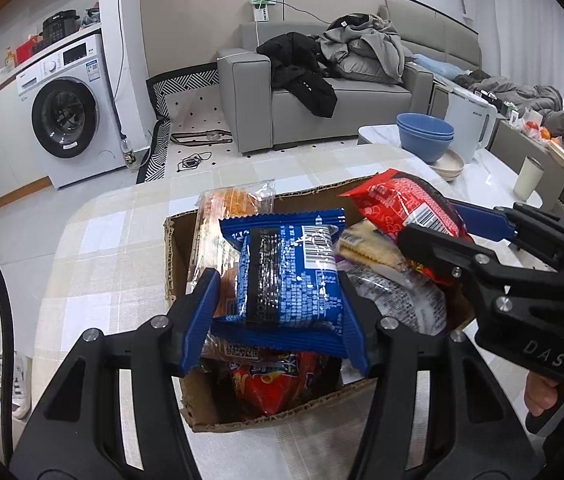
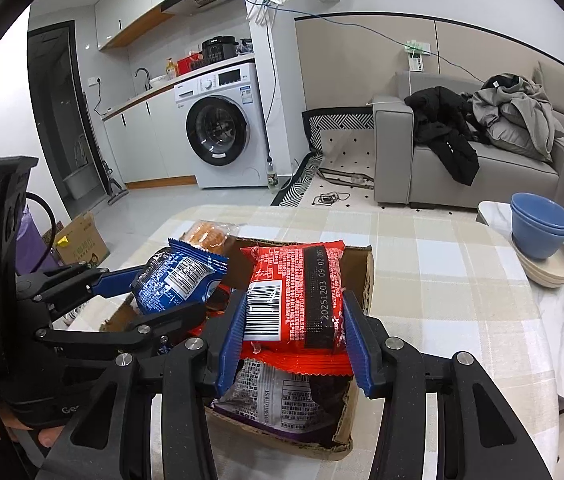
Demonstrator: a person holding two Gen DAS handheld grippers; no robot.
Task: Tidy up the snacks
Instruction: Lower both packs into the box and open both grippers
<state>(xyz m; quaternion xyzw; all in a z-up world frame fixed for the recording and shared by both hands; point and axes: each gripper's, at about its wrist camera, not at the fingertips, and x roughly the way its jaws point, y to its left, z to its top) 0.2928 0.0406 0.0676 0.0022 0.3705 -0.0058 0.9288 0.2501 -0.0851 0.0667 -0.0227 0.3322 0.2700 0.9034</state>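
We note a cardboard box (image 1: 173,256) on the checked table (image 1: 113,240) crammed with snack packets, our left gripper (image 1: 277,316) pinching a blue packet (image 1: 290,276) above it, our right gripper (image 2: 294,332) clamping a red packet (image 2: 298,292) over the box.

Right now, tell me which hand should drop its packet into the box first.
Probably left. The left tool holds the blue packet over the cardboard box, above the middle; the right tool holds the red packet nearer the box's edge.
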